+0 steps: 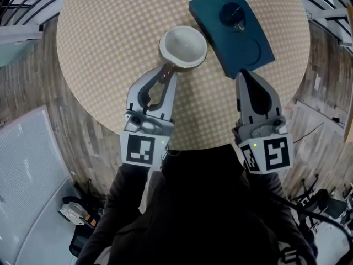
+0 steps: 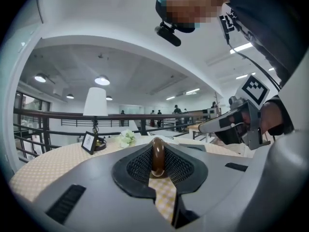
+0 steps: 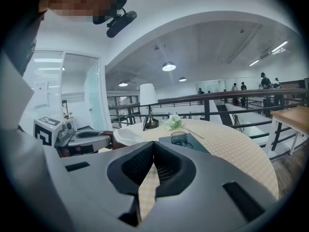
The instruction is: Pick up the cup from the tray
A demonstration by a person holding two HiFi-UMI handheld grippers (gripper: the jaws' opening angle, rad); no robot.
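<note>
1. Head view:
   - Clamped with the left claw (image 1: 169,67) on the brown handle (image 1: 164,74) of the white cup (image 1: 183,47).
   - Holding the bowl just ahead of that claw's tips, over the checked worktop (image 1: 105,43).
   - Off the dark tray (image 1: 263,55) already, just beside its edge, to that claw's right.
   - Impossible to tell from above whether lifted clear of the cloth or resting on it.
   - Shut and empty at the right claw (image 1: 243,74), with its tips at the tray's near corner.
   - Ahead of that claw on the tray, a small glass (image 1: 231,14) and a bare round recess (image 1: 251,49), probably the cup's seat.

2. Left gripper view:
   - Pinched upright between the ribbed pads of the left claw (image 2: 159,177), the handle (image 2: 158,154), with the jaws only as far apart as its thickness.
   - Off to this claw's right and near it, the right claw (image 2: 204,127), tips together.

3. Right gripper view:
   - Closed tip to tip at the right claw (image 3: 154,148), with nothing between the pads.
   - Ahead and to its left, the cup (image 3: 126,137), with the left claw (image 3: 99,138) at its handle.
   - Straight ahead, the tray (image 3: 197,147) with the glass (image 3: 179,138) on it.

4. Progress, as a judgement:
   - Done: grasp made and cup clear of the tray.
   - Left: at most confirming a clean lift off the worktop and keeping the bowl level, given the thin hold on the handle alone.
</note>
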